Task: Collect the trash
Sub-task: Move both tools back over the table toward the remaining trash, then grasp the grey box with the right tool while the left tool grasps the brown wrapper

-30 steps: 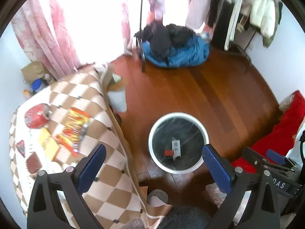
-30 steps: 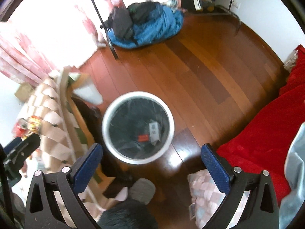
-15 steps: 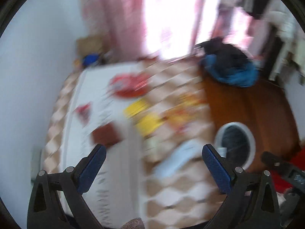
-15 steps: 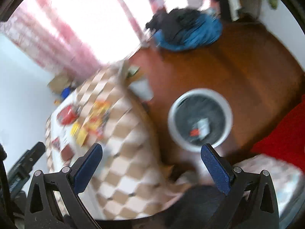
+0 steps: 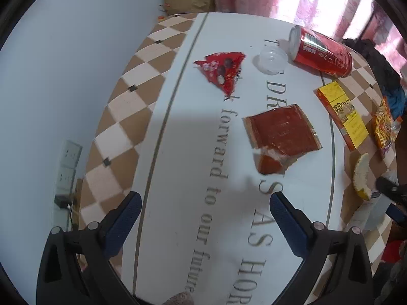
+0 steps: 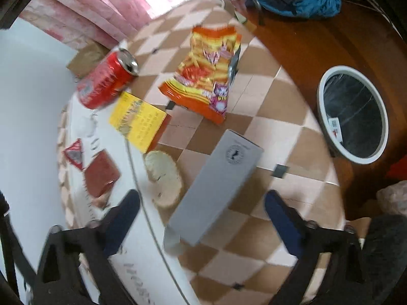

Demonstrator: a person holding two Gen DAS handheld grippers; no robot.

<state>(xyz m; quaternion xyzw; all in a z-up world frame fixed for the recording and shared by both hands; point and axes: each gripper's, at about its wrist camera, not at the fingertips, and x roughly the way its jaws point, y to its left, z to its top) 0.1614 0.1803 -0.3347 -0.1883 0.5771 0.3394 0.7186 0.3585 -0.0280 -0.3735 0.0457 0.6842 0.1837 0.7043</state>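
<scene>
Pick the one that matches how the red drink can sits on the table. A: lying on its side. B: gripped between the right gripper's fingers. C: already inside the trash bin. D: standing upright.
A: the red can lies on its side on the table, its silver top facing sideways in the right wrist view, and both grippers, left and right, are open and empty.

Bare tablecloth (image 5: 193, 152) lies open left of the torn brown wrapper (image 5: 279, 134). Right of that wrapper the way is crowded by a yellow box (image 5: 340, 114) and what looks like peel (image 5: 361, 175); the red can (image 5: 323, 50) blocks behind.
</scene>
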